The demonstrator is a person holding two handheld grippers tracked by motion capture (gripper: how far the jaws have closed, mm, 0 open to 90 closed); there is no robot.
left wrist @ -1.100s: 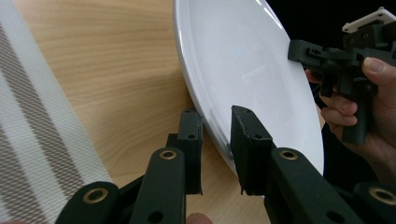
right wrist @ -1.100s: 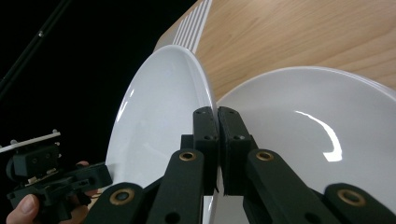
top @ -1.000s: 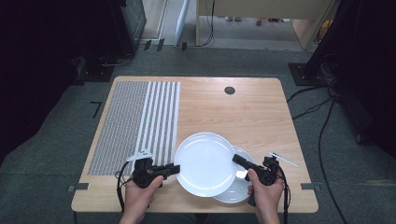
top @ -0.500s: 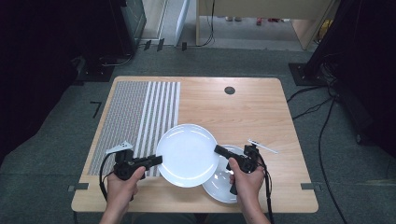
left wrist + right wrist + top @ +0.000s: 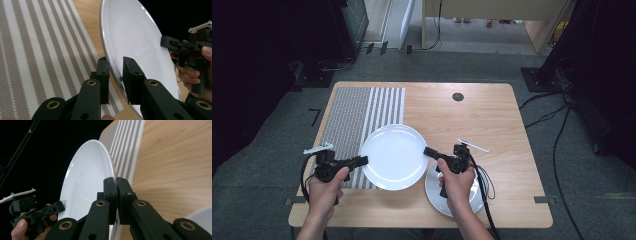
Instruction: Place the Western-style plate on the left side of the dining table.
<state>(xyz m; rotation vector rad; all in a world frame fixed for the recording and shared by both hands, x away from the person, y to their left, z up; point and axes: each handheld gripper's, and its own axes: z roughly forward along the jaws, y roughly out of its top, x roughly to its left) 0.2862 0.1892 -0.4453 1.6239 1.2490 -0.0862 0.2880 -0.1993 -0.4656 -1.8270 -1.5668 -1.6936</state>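
Left gripper: held in the person's left hand at the near left of the counter; jaws closed on the left rim of the large plate, one jaw on each face, as seen in the left gripper view.
Right gripper: held in the right hand at the near right; jaws brought almost together on the right rim of the same plate, as seen in the right gripper view.
Large plate: white, round, held between the two grippers by opposite rims; carried over the near middle of the counter, its left part above the mat; whether it touches the surface cannot be told. Nothing is seen on it.
Small plate: white, lying on the counter near the front edge, under the right hand and largely covered by it; just beside the large plate's near right rim.
Mat: striped grey and white, laid flat on the left half of the counter, its stripes running near to far.
Counter: light wood, rectangular.
Grommet: dark round hole fitting, far middle of the counter.
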